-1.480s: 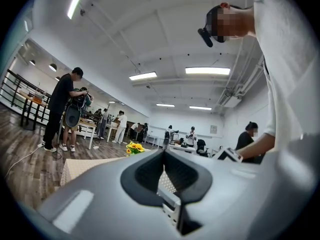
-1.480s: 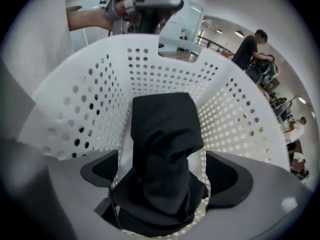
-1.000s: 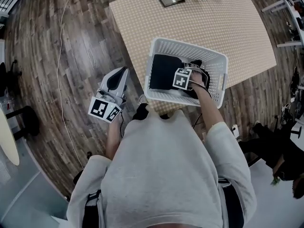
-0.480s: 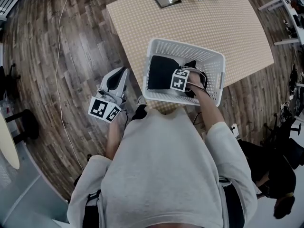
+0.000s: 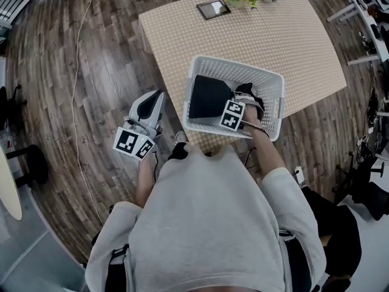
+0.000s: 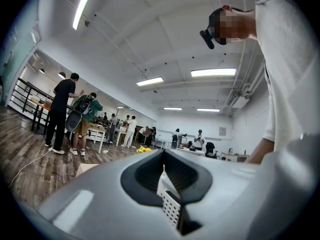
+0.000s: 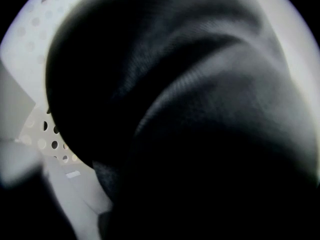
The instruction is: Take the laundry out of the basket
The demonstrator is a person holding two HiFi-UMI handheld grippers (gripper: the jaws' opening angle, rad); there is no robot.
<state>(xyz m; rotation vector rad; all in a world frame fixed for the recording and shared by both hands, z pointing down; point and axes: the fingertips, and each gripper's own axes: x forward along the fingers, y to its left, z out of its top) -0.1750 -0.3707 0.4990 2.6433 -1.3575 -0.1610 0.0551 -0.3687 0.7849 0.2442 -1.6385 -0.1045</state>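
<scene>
Laundry (image 5: pixel 208 95): dark cloth, lying inside the basket (image 5: pixel 238 64). A flat folded part is seen toward the basket's left wall, a bunched part at its right end. No piece is seen outside the basket.

Handling, judged: soft, limp and light, not fragile, and not slippery against the pads. The cloth is expected to sag and trail when lifted, so a hanging end could catch on the basket's rim or holed walls. A thick fold near the middle of a garment is judged the best hold; a thin edge may pull free.

Right gripper (image 5: pixel 243 101): inside the basket at its right end, pointed steeply down into the bunched cloth. Its jaws have just been closing. The right gripper view is filled by dark weave pressed close, with a strip of the basket's holed wall at the left. Cloth is therefore taken to be between the jaws, and the gripper is read as clamped on a fold.

Left gripper (image 5: pixel 154 100): held level beside the basket's left wall, apart from it, over the floor (image 5: pixel 91 72). Its jaws are seen together with nothing between them.

The basket stands at the near edge of the table (image 5: pixel 285 35). Step judged: first piece gripped, not yet lifted out.
</scene>
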